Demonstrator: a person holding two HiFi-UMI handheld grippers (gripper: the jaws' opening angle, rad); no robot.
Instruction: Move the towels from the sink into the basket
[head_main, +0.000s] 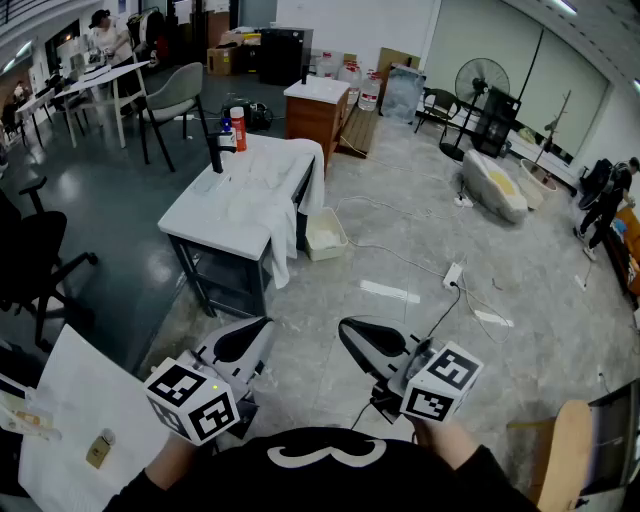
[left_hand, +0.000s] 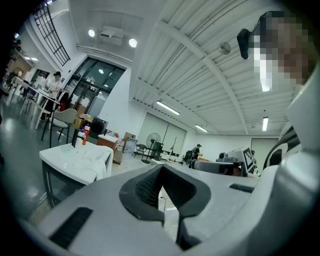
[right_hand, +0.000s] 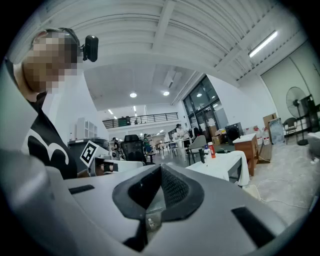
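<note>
Nearest, left gripper (head_main: 245, 340) and right gripper (head_main: 365, 345) side by side, level above the grey floor, each with jaws closed tight and nothing between them. Well ahead, white sink (head_main: 200, 225) on a dark frame, white towels (head_main: 262, 185) heaped in it and draped over its right edge. Just beside that edge, on the floor, pale basket (head_main: 327, 252). At the sink's far end, black faucet (head_main: 213, 150) and red bottle (head_main: 238, 128); beyond, wooden cabinet (head_main: 316, 118).
</note>
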